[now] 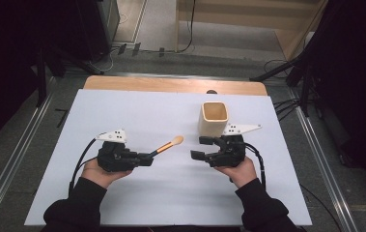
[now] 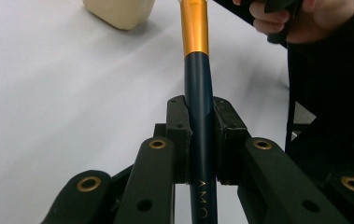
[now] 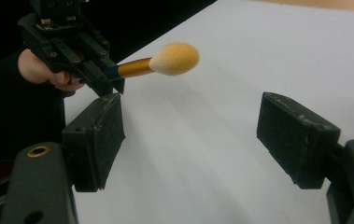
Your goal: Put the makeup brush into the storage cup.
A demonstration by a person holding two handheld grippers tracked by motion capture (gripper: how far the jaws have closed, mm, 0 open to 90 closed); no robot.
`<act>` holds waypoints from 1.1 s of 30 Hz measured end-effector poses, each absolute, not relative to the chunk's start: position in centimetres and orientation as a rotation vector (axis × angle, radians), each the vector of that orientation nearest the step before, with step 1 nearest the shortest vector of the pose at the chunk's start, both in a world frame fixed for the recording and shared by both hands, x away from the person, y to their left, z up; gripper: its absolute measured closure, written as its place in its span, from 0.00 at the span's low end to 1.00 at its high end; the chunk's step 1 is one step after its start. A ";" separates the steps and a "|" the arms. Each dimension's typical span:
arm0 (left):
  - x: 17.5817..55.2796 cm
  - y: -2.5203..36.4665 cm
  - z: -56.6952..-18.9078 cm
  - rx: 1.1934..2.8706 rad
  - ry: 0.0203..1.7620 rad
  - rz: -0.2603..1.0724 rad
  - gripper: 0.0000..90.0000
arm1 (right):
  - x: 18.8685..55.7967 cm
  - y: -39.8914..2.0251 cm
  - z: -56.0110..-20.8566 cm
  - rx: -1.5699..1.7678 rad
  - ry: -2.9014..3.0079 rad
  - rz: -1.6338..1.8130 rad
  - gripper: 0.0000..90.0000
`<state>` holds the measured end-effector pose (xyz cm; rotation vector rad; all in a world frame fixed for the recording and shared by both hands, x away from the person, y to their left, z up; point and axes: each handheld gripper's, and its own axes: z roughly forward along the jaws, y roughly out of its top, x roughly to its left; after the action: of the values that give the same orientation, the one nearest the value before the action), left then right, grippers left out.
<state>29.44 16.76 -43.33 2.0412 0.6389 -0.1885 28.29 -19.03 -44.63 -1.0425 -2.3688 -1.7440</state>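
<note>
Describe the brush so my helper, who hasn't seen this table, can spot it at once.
On the white table, look left of the cream cup, to the left gripper. Its jaws are shut on the dark handle of the brush, held off the table and pointing at the open right gripper. Its gold collar and fluffy peach tip set it apart.

high view: overhead, facing forward-down; gripper views: close, along jaws; shared: brush [image 1: 170,144], white table [image 1: 137,116]
</note>
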 end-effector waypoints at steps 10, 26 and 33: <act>29.3 16.4 -43.3 1.959 0.670 -0.183 0.89 | 27.9 -17.6 -45.2 -1.099 -2.311 -1.801 0.28; 29.0 15.8 -43.5 1.858 0.688 -0.200 0.89 | 27.7 -15.0 -45.6 -1.106 -2.161 -1.875 0.34; 28.8 15.5 -43.7 1.833 0.691 -0.205 0.89 | 27.7 -14.2 -45.8 -1.107 -2.105 -1.905 0.38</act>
<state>28.79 15.51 -43.67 1.8331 0.6911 -0.2051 27.68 -14.19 -45.77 -1.1072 -2.1048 -1.9052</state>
